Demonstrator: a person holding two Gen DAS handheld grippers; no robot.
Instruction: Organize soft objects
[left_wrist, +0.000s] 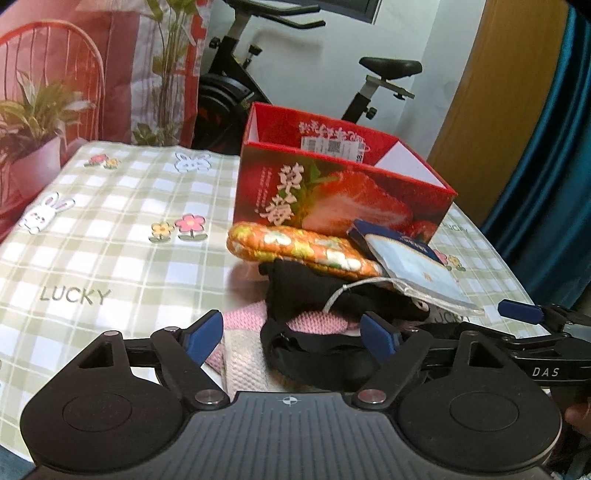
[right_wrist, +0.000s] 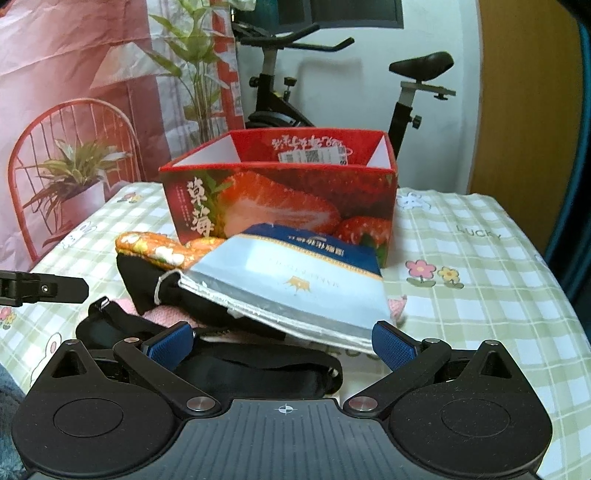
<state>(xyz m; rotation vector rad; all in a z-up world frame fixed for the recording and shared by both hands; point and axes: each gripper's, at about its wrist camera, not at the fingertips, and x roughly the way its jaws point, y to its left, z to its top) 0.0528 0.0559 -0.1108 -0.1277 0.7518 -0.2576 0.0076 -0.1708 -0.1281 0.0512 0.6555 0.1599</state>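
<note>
A pile of soft things lies on the table in front of an open red strawberry box (left_wrist: 340, 184) (right_wrist: 280, 199). The pile holds an orange flowered pad (left_wrist: 299, 251) (right_wrist: 155, 247), a black cloth (left_wrist: 314, 291) (right_wrist: 147, 284), a pale blue packet (left_wrist: 421, 269) (right_wrist: 295, 284), a pink knit cloth (left_wrist: 247, 317) and a black strap (left_wrist: 314, 354) (right_wrist: 258, 369). My left gripper (left_wrist: 291, 338) is open, its fingers either side of the pink cloth and strap. My right gripper (right_wrist: 282, 343) is open around the strap, under the packet's near edge. Neither holds anything.
The table has a green checked cloth (left_wrist: 110, 240) (right_wrist: 480, 277) with rabbits and flowers. An exercise bike (left_wrist: 258, 74) (right_wrist: 332, 85) stands behind the table. A potted plant and red chair print (left_wrist: 37, 122) are at the left. The right gripper's finger (left_wrist: 521, 312) shows at the right.
</note>
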